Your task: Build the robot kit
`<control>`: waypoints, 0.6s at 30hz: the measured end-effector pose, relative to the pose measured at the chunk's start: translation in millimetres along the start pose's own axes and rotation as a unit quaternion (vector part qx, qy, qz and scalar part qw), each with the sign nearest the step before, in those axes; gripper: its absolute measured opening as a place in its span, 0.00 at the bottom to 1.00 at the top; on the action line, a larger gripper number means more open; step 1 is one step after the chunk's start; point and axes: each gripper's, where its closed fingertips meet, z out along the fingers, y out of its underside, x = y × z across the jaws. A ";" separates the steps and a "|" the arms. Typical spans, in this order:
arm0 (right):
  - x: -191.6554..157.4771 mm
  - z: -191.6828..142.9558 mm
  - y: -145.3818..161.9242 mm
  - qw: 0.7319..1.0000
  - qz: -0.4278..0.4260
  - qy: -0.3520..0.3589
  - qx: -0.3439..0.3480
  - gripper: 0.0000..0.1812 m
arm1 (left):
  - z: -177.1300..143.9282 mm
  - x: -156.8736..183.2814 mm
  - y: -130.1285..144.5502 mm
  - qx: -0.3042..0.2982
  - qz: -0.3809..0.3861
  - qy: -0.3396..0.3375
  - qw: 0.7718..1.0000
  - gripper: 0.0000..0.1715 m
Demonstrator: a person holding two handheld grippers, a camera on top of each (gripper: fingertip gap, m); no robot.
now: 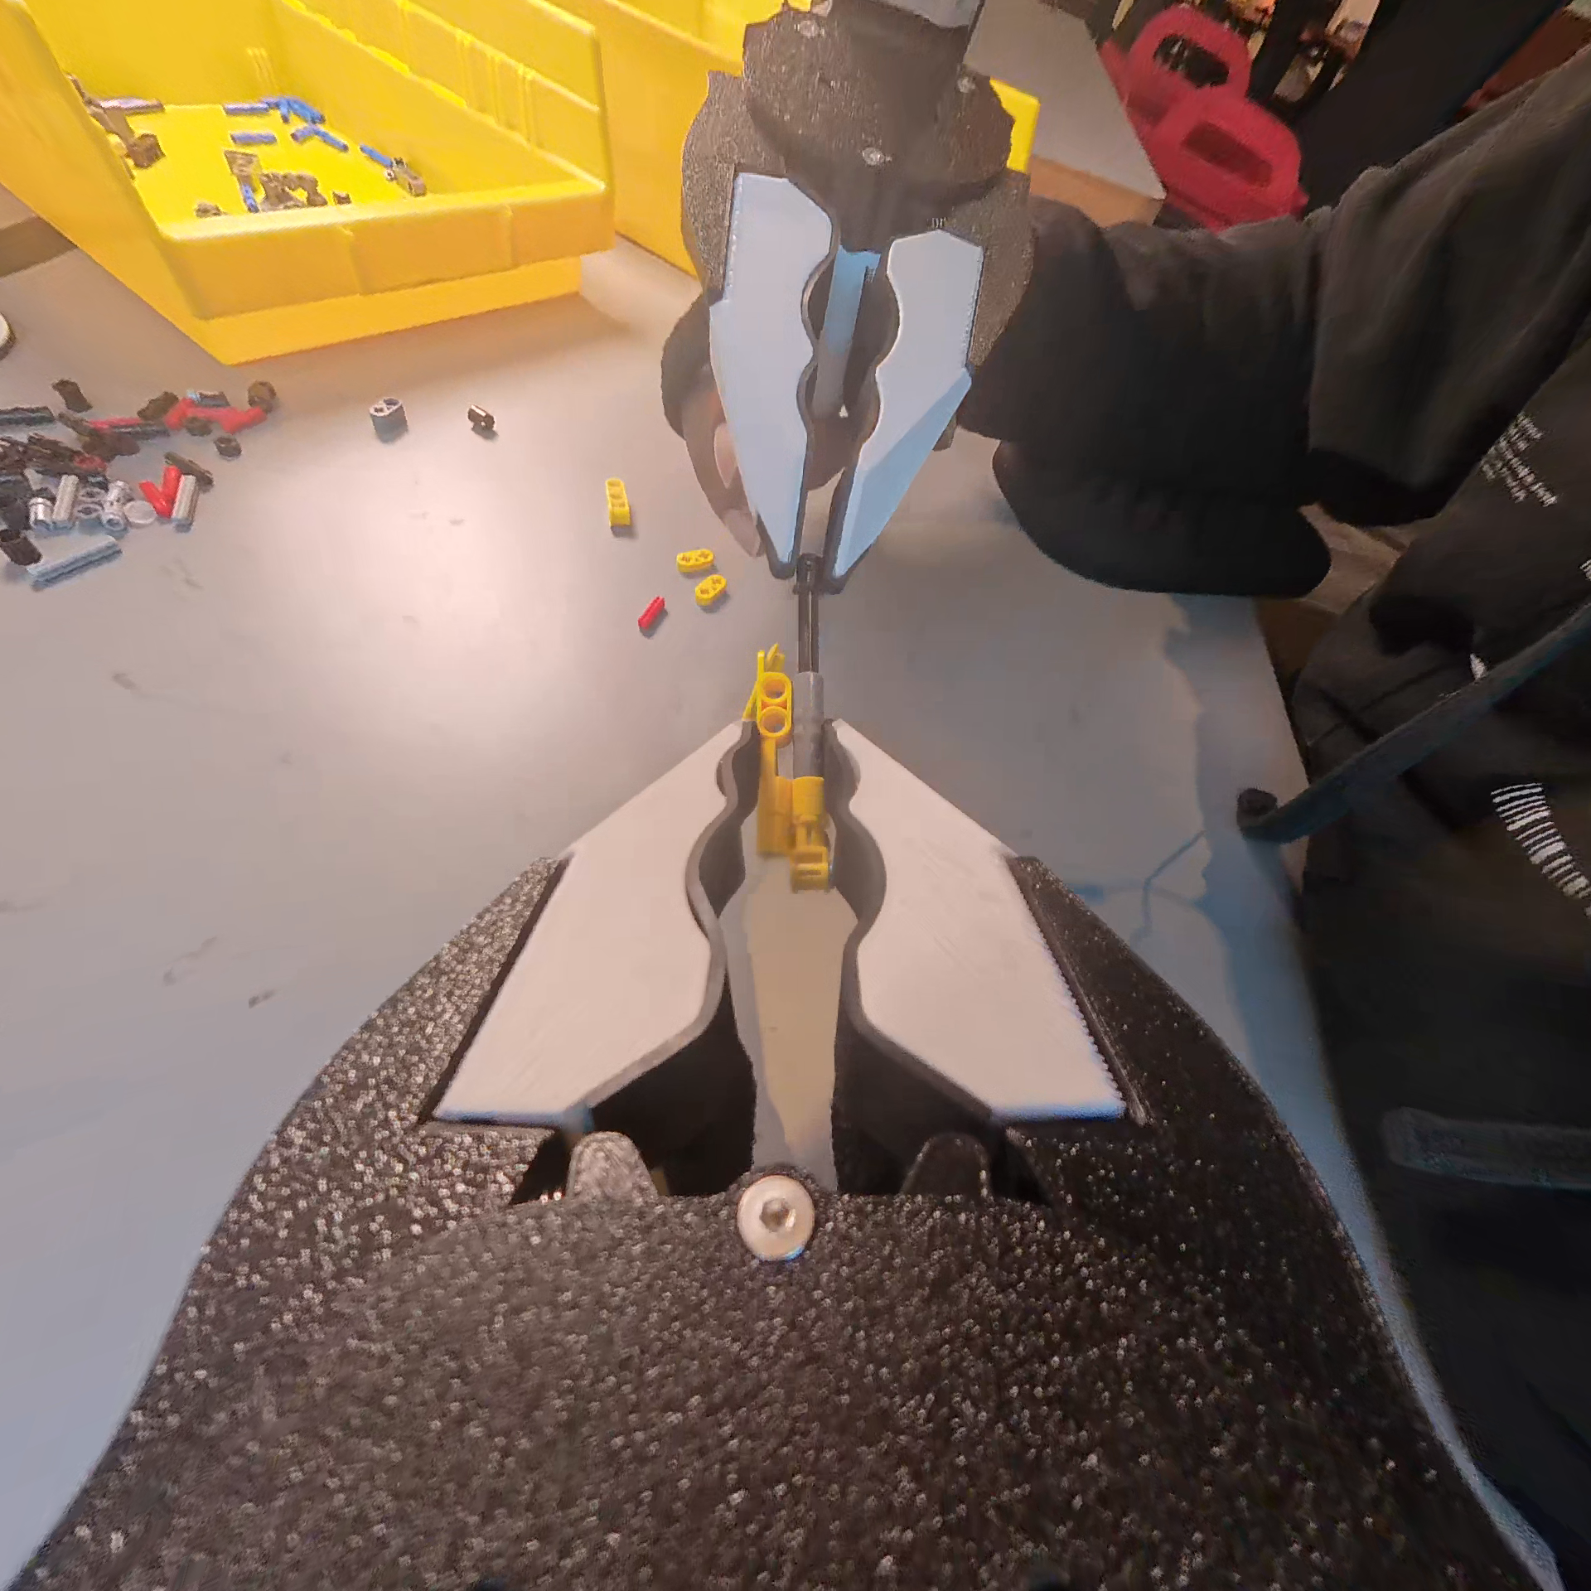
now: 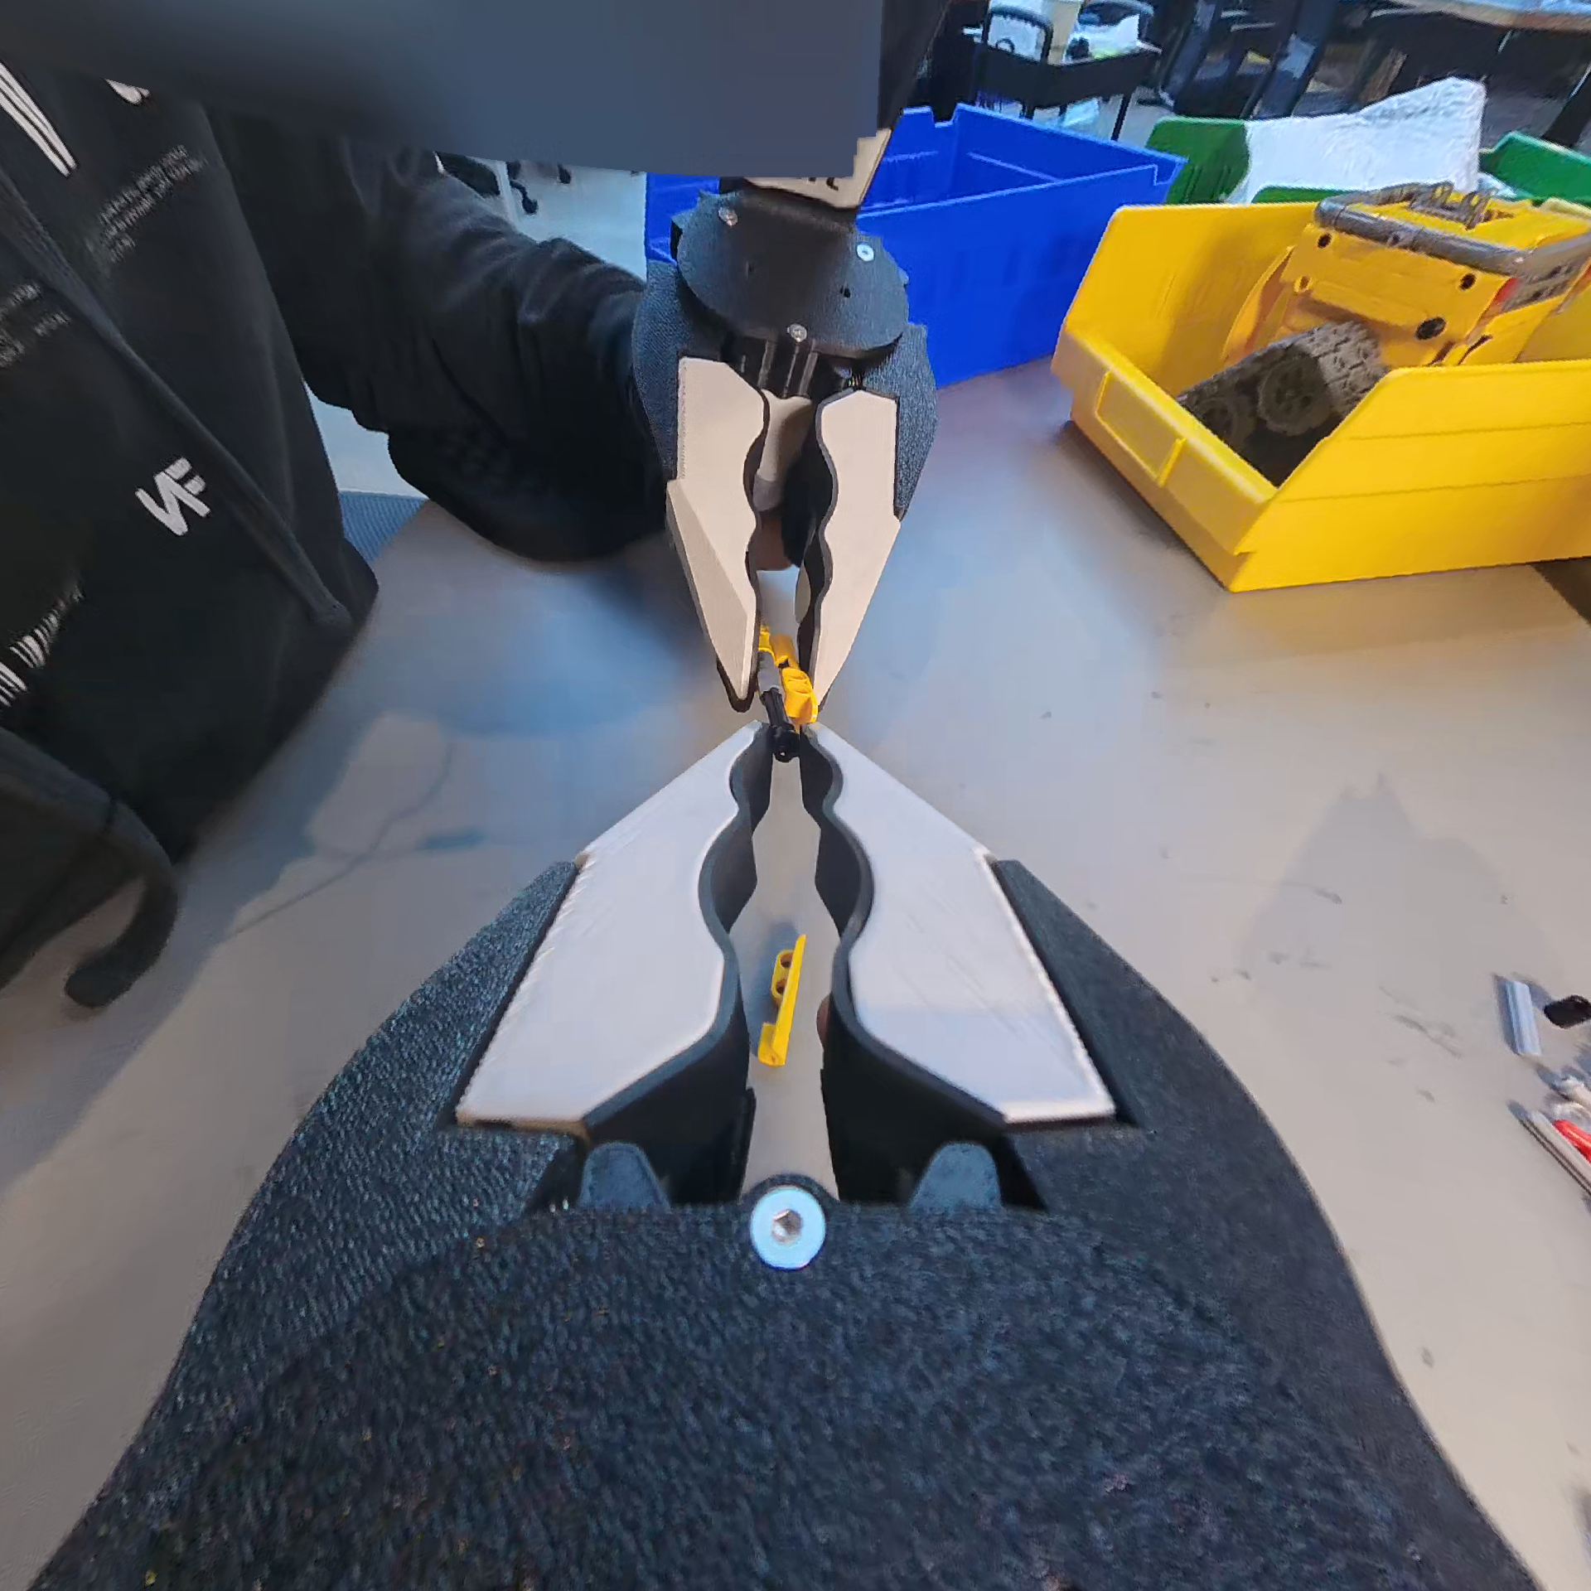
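My left gripper (image 1: 785, 727) is shut on a small yellow brick assembly (image 1: 779, 801) with a grey sleeve (image 1: 811, 706) beside it. My right gripper (image 1: 809, 572) faces it tip to tip and is shut on a thin black axle (image 1: 807, 628) whose far end enters the grey sleeve. In the right wrist view, my right gripper (image 2: 782, 740) pinches the black axle (image 2: 779, 732) against the yellow assembly (image 2: 794, 680) held in the left gripper (image 2: 775, 689). Both are held a little above the grey table (image 2: 1119, 861). A loose yellow beam (image 2: 782, 1003) lies on the table below my right fingers.
Yellow bins (image 1: 387, 232) with small parts stand at the far left. Loose black, red and grey pieces (image 1: 103, 465) and small yellow links (image 1: 702, 572) lie on the table. A blue bin (image 2: 990, 224) and a yellow bin (image 2: 1377, 516) holding a tracked yellow vehicle (image 2: 1343, 327) stand to the right. A person in black (image 2: 172, 430) is close by. The grippers are tip to tip, or close to it.
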 end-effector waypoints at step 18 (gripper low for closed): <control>-4.5 -14.8 -43.5 0.982 0.097 -0.051 0.154 0.03 | -11.4 16.1 -37.0 0.127 -0.087 0.080 0.985 0.07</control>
